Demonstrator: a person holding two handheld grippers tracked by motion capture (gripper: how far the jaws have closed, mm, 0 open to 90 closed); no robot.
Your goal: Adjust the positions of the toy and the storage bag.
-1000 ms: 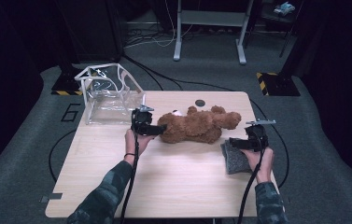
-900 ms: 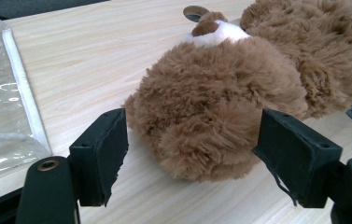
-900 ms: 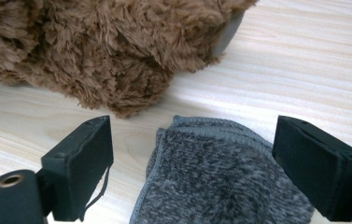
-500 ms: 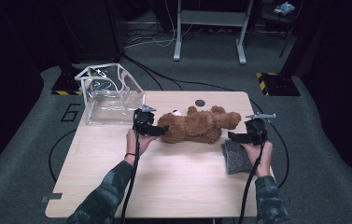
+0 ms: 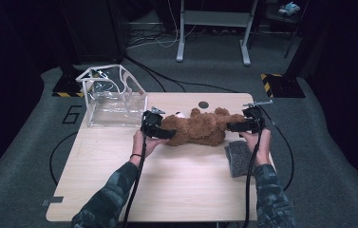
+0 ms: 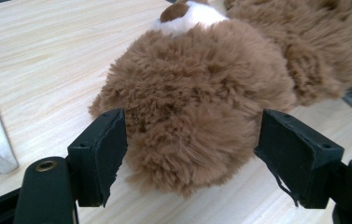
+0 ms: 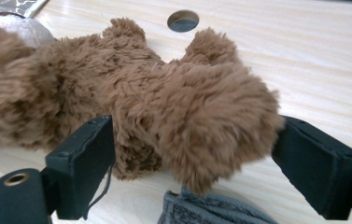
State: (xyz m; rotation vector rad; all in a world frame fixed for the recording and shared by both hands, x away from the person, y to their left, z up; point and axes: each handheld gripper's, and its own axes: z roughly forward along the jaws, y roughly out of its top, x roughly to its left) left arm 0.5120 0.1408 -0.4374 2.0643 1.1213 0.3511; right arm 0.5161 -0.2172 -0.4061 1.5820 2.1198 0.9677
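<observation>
both tongs stand spread around the brown teddy bear (image 5: 200,127) lying on the counter (image 5: 176,190): left tongs (image 6: 190,149) about its head, pads touching fur; right tongs (image 7: 194,163), just closing slightly, about a leg.

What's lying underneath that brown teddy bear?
The teddy bear lies on the wooden table. In the right gripper view one paw overlaps a grey cloth. Anything under its body is hidden.

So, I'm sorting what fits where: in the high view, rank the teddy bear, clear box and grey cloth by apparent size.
1. Clear box and teddy bear: they look similar in extent, so I won't rank them.
2. Grey cloth: clearly the smallest.
</observation>
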